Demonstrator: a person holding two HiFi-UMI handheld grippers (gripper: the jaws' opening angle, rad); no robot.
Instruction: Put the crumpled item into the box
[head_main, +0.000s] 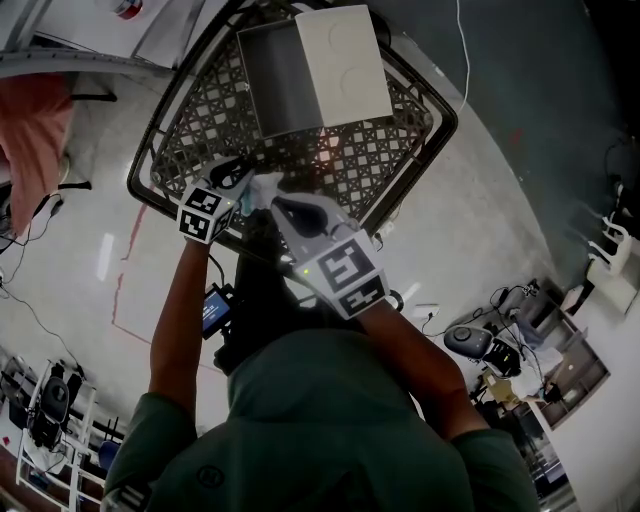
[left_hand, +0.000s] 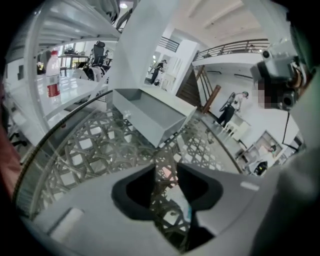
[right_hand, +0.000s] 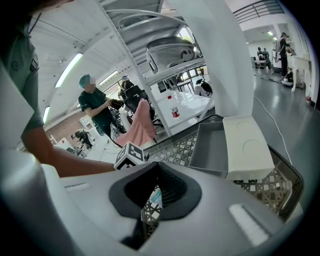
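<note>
The crumpled item (head_main: 262, 189) is a pale wad with a light blue edge, held up over the near rim of the black lattice table (head_main: 190, 130). My left gripper (head_main: 238, 188) is at its left and my right gripper (head_main: 283, 208) at its right. In the left gripper view the jaws (left_hand: 167, 172) stand apart, with the item (left_hand: 180, 202) in the gap against the right jaw. In the right gripper view the jaws (right_hand: 156, 167) close together at the tips with the item (right_hand: 156, 196) between the pads. The grey box (head_main: 278, 82) lies open farther back, its white lid (head_main: 345, 62) folded to the right.
The box (left_hand: 150, 117) sits straight ahead of the left gripper, and the box (right_hand: 210, 147) is ahead and right of the right one. A pink cloth (head_main: 35, 130) hangs at the left. Cables and gear (head_main: 470, 340) lie on the floor at the right. People stand far off.
</note>
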